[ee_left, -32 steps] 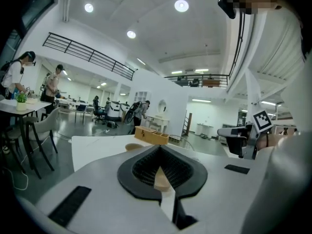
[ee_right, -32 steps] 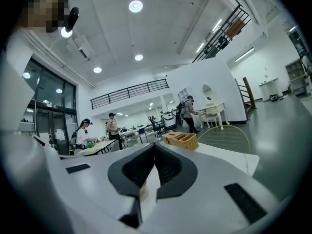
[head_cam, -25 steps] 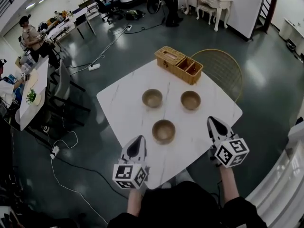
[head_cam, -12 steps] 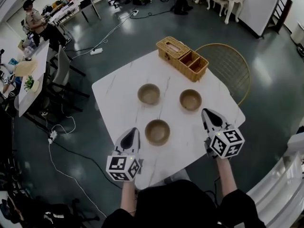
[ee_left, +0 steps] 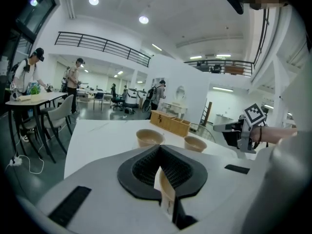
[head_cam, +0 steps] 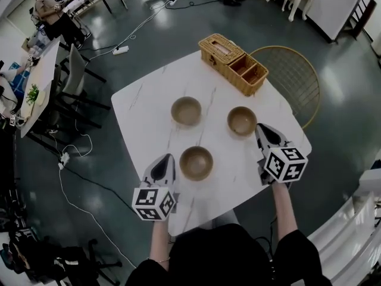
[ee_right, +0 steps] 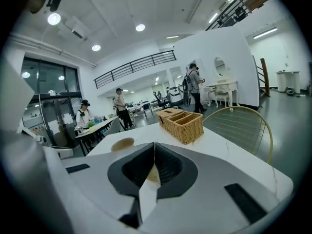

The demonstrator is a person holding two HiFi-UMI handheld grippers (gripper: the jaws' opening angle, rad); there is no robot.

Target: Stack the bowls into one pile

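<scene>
Left gripper point(head_cam: 167, 159) jaws together, nothing held, over the table's point(head_cam: 140, 109) near edge, just left of the near bowl point(head_cam: 196, 162). Its own view shows the jaws meeting in a line, no object between. Right gripper point(head_cam: 261, 128) jaws also together, empty, tip just beside the right bowl point(head_cam: 241, 120) on its right side; touching or not, can't tell. Three tan bowls sit upright and apart on the white table, none stacked: left bowl point(head_cam: 186, 111) and right bowl side by side further back, near bowl in front, between the two grippers. Wicker basket point(head_cam: 233, 64) at the far corner, well apart from the bowls. Gold wire chair point(head_cam: 293, 79) beyond the right edge.
</scene>
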